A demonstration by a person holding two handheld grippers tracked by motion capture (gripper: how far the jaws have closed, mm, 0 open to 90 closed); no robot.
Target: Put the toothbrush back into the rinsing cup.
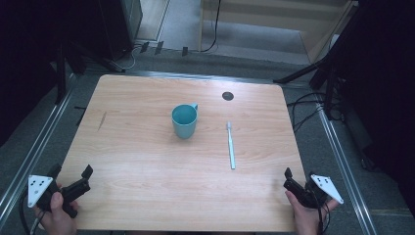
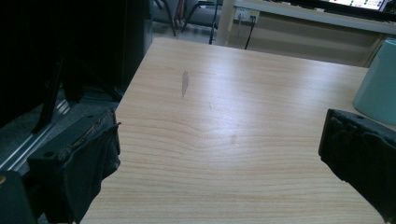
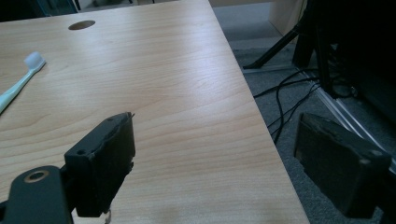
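A teal mug (image 1: 184, 121) stands upright near the middle of the wooden table (image 1: 147, 161), its handle turned toward the back right. To its right lies a pale toothbrush (image 1: 230, 145), bristle end pointing away from me. The mug's side (image 2: 379, 86) shows at the right edge of the left gripper view, and the brush head (image 3: 31, 63) at the left of the right gripper view. My left gripper (image 1: 71, 177) hovers at the table's near left corner, open, with nothing between its jaws. My right gripper (image 1: 299, 177) sits at the near right corner, also open and holding nothing.
A round cable hole (image 1: 227, 96) is set into the table near its back edge. A dark streak (image 1: 101, 121) marks the wood at the left. Black stand legs (image 1: 303, 73) and cables (image 1: 306, 110) lie on the grey floor to the right of the table.
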